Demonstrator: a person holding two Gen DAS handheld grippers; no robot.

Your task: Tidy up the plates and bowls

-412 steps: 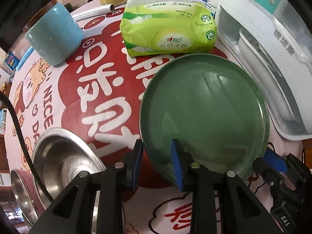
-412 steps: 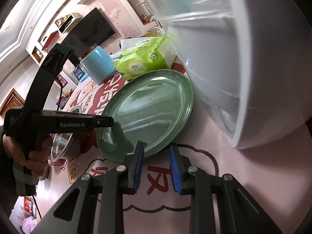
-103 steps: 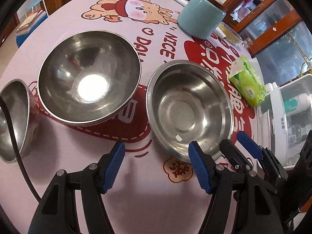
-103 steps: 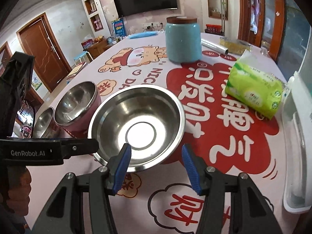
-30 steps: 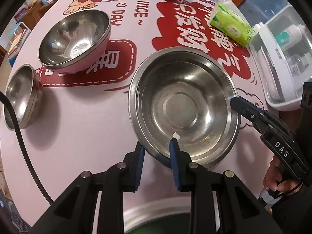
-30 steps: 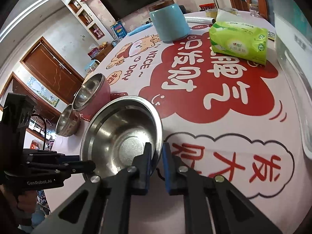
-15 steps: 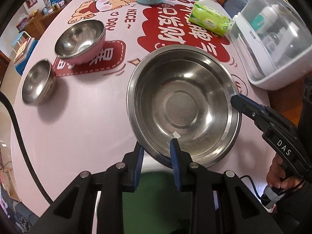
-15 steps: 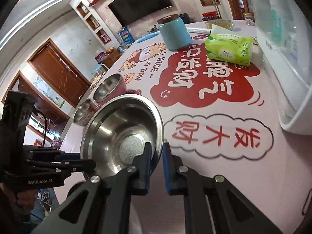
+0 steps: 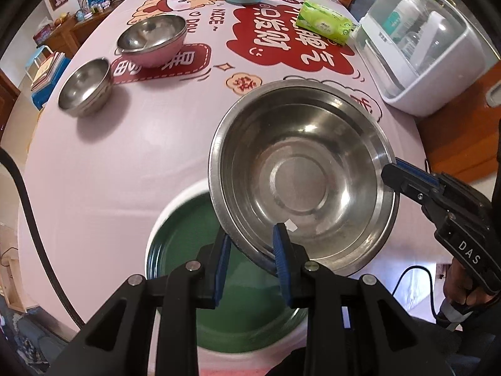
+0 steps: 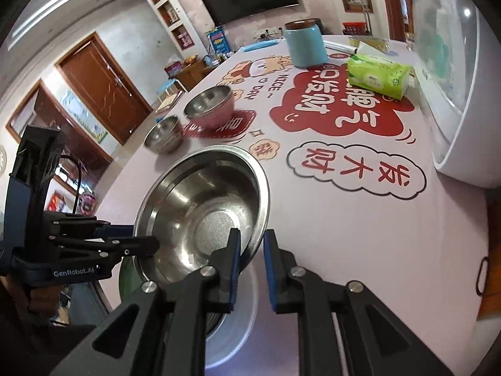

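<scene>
From my left wrist camera, my left claw [image 9: 250,261] is closed on the near rim of the large steel bowl [image 9: 300,178]; one blue finger is outside the wall, the other inside. The bowl is in the air and tilted, its far rim higher than the side I grip. Directly below and a little toward me lies the green plate [image 9: 188,238] on the tabletop [image 9: 125,163], partly hidden by the bowl and my claw. This is the relation that matters: the plate is under the near-left part of the bowl, not under its centre. At the right side of this view my right claw [image 9: 395,174] bites the opposite rim. Two smaller bowls, the pink bowl [image 9: 153,39] and the small steel bowl [image 9: 84,86], stand well apart, farther on the tabletop.

From my right wrist camera, my right claw [image 10: 250,250] is also closed on the rim of the same large steel bowl [image 10: 203,206], which extends away from it to the left. My left claw [image 10: 147,244] holds the far-left edge. Only a dark green strip of the plate [image 10: 125,274] shows below the bowl. I judge that the bowl should go down and slightly toward the left-claw side to sit centred on the plate, with both claws lowering together so it stays level.
</scene>
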